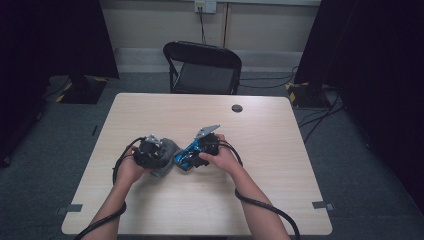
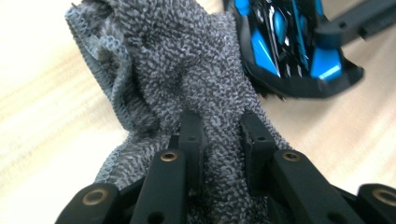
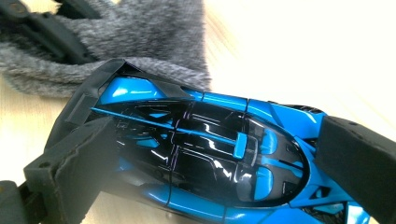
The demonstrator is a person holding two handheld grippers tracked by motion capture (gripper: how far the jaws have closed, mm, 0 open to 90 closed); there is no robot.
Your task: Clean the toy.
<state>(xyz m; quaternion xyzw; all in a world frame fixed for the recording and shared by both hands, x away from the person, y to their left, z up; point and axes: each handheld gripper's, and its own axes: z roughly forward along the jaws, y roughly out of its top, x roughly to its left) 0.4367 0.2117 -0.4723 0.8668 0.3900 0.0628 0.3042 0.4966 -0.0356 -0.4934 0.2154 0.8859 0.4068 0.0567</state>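
Note:
A grey terry cloth (image 2: pixel 187 70) is bunched on the table, and my left gripper (image 2: pixel 223 140) is shut on a fold of it. From above, the cloth (image 1: pixel 169 150) lies just left of a blue and black toy car (image 1: pixel 184 160). My right gripper (image 3: pixel 215 158) is shut on the car (image 3: pixel 210 154), one pad at each end of its body. The car's tail touches the cloth (image 3: pixel 140 37). Seen from above, the left gripper (image 1: pixel 159 156) and the right gripper (image 1: pixel 194 154) face each other near the table's middle. The car (image 2: pixel 289 46) also lies beyond the cloth in the left gripper view.
The wooden table (image 1: pixel 260 190) has a round dark cable hole (image 1: pixel 237 108) at the back and tape marks (image 1: pixel 70 208) near the front corners. A black folding chair (image 1: pixel 202 67) stands behind it. Dark stands and cables flank the table.

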